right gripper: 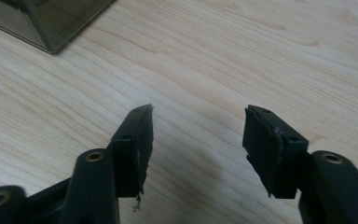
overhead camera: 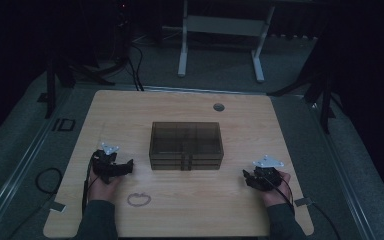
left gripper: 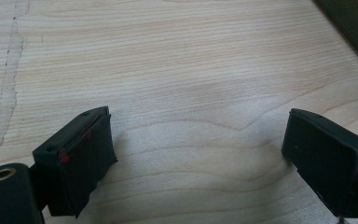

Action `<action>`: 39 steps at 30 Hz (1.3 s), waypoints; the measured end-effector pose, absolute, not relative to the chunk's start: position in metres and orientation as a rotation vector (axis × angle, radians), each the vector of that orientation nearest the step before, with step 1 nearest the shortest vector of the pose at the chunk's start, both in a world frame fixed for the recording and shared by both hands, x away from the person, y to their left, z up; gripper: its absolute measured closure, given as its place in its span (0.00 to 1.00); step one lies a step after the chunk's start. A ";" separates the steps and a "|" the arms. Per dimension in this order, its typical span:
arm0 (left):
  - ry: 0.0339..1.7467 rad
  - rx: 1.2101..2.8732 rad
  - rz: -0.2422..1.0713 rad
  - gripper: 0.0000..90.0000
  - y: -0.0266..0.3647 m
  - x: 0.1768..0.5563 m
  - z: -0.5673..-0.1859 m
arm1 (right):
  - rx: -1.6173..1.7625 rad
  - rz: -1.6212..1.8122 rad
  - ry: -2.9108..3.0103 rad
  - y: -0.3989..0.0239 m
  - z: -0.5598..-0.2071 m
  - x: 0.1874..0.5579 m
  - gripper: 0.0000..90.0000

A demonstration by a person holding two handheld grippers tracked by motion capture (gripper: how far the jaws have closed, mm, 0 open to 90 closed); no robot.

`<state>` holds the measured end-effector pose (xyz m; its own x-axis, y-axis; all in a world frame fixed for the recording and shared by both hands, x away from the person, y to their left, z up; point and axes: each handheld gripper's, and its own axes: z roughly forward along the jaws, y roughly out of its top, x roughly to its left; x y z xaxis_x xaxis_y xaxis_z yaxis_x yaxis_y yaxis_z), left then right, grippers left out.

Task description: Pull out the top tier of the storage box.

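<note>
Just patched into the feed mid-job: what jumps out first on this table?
A dark see-through box with inner dividers sits at the middle of the wooden table. The left gripper and right gripper rest to either side of it, both open with nothing between the jaws. A small ring-shaped thing lies near the front edge, close to the left hand; what it is I cannot tell in this dim light.
</note>
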<state>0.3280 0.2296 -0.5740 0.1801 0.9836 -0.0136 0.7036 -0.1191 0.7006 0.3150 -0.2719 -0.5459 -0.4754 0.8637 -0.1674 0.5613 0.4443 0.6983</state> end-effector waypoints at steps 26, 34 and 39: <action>1.582 1.887 0.632 0.10 0.230 0.328 -0.574 | 1.007 0.662 2.193 -0.247 -0.535 0.303 0.67; 1.582 1.887 0.633 0.10 0.230 0.328 -0.574 | 0.971 0.645 2.193 -0.239 -0.533 0.300 0.66; 1.582 1.887 0.632 0.10 0.230 0.328 -0.574 | 0.939 0.630 2.192 -0.234 -0.530 0.297 0.66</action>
<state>0.3280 0.2296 -0.5741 0.1800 0.9836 -0.0136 0.7032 -0.1190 0.7010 0.2969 -0.2341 -0.5301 -0.5222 0.7622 -0.3824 0.4427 0.6256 0.6424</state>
